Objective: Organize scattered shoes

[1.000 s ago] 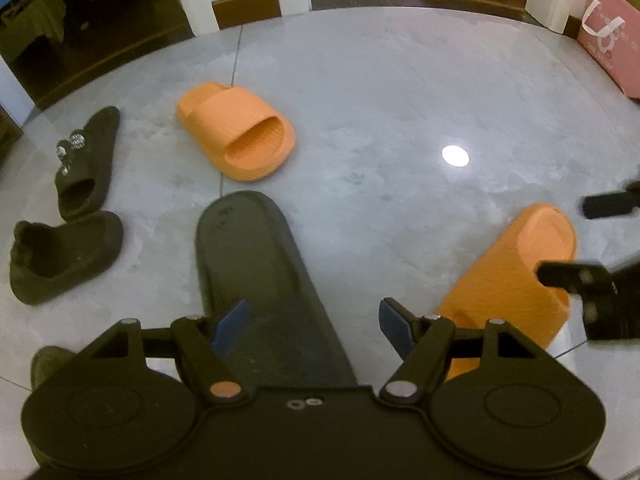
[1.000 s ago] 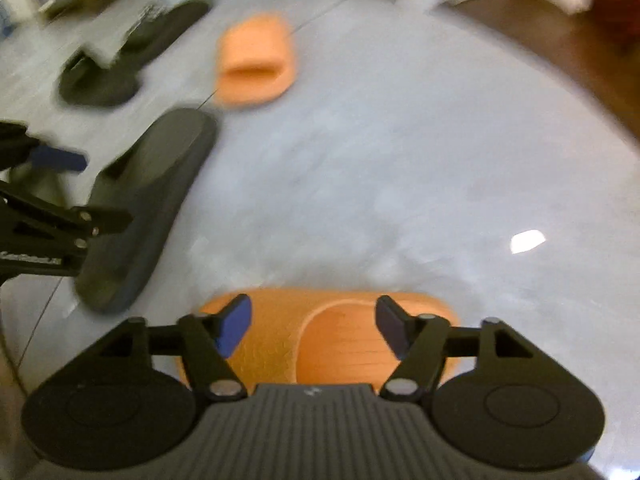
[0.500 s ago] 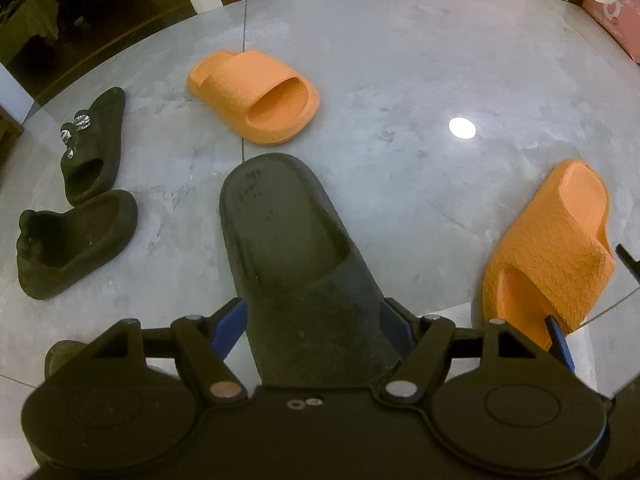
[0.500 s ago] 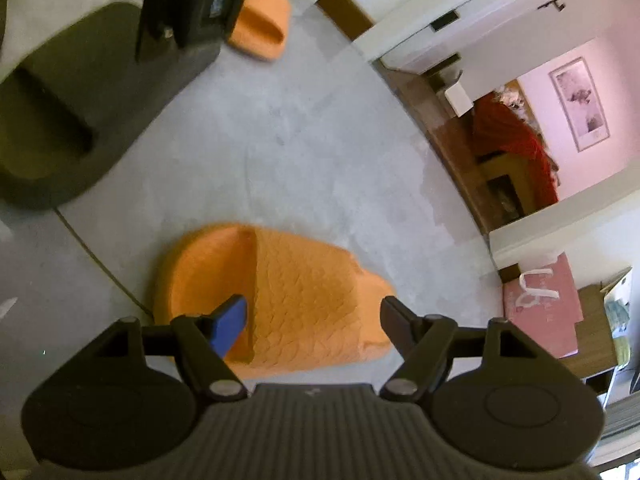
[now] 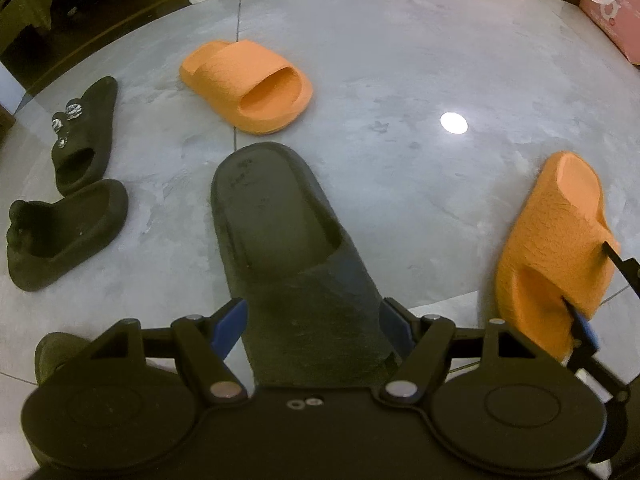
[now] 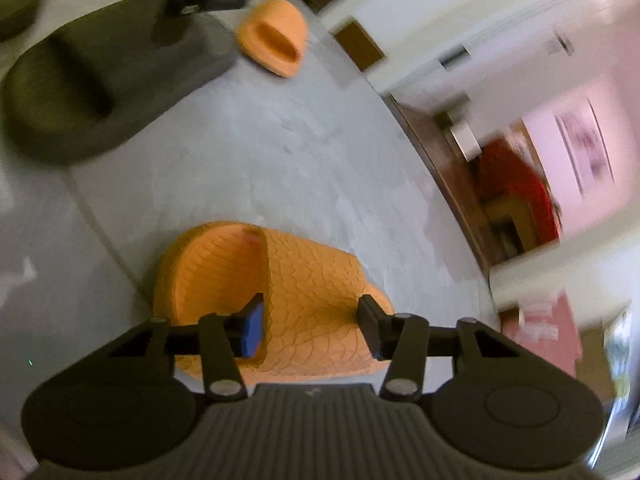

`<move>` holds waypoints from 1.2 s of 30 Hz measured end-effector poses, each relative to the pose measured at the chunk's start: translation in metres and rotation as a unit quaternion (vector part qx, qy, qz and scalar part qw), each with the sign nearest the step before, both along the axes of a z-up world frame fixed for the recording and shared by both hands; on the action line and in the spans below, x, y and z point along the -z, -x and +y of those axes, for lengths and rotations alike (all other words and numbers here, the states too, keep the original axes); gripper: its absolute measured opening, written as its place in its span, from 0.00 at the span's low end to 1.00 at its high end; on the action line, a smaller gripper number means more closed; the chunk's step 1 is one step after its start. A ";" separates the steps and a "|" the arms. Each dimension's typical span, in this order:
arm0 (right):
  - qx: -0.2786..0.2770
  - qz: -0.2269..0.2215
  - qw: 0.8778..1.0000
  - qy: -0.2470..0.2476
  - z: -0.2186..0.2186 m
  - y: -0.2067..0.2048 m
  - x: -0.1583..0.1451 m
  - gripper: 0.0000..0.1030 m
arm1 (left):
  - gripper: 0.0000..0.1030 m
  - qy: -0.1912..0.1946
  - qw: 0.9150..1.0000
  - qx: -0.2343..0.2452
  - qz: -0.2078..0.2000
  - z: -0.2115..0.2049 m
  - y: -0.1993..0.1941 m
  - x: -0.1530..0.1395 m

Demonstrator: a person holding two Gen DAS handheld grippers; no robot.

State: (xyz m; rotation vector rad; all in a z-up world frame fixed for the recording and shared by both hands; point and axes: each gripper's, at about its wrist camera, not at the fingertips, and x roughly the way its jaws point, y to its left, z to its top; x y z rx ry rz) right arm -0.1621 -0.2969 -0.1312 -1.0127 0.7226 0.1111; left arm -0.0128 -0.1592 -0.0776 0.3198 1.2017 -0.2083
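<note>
- Leftmost in the left wrist view, two dark slippers lie on the grey floor [image 5: 400, 60]: a black slipper with round studs [image 5: 86, 134] farther off, and a plain black slipper [image 5: 66, 232] just in front of it; the two are close together, whether touching I cannot tell; a rounded dark object [image 5: 56, 354] pokes out at the lower left, too hidden to name.
- Next, a far orange slide [image 5: 248, 86] sits on the floor with its opening turned toward the camera, just beyond the tip of the big slide.
- Centrally, the left tool [image 5: 314, 320] has its fingers spread wide on either side of the strap of a large dark slide [image 5: 280, 232]; both pads sit at the strap's flanks, though whether they press it I cannot tell.
- Rightward, a near orange slide [image 5: 556, 240] lies apart from the dark one; in the right wrist view the right tool [image 6: 312, 324] straddles its scaly strap [image 6: 316, 292], one pad inside the foot opening, the other at the toe edge, the gap partly narrowed; contact cannot be confirmed.
- Far right, a pink bag [image 5: 612, 12] stands at the floor's edge.
</note>
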 end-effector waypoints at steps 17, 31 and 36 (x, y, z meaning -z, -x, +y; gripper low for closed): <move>0.026 0.078 0.991 -0.106 -0.039 0.015 -0.069 0.67 | 0.71 0.033 0.999 0.010 0.024 -0.023 0.009 0.003; 0.078 -0.097 0.953 -0.277 0.018 -0.124 -0.105 0.70 | 0.71 -0.043 0.980 -0.140 -0.135 0.031 -0.126 0.002; 0.089 -0.142 0.929 -0.331 0.019 -0.162 -0.099 0.73 | 0.71 -0.070 0.978 -0.134 -0.142 0.019 -0.159 0.016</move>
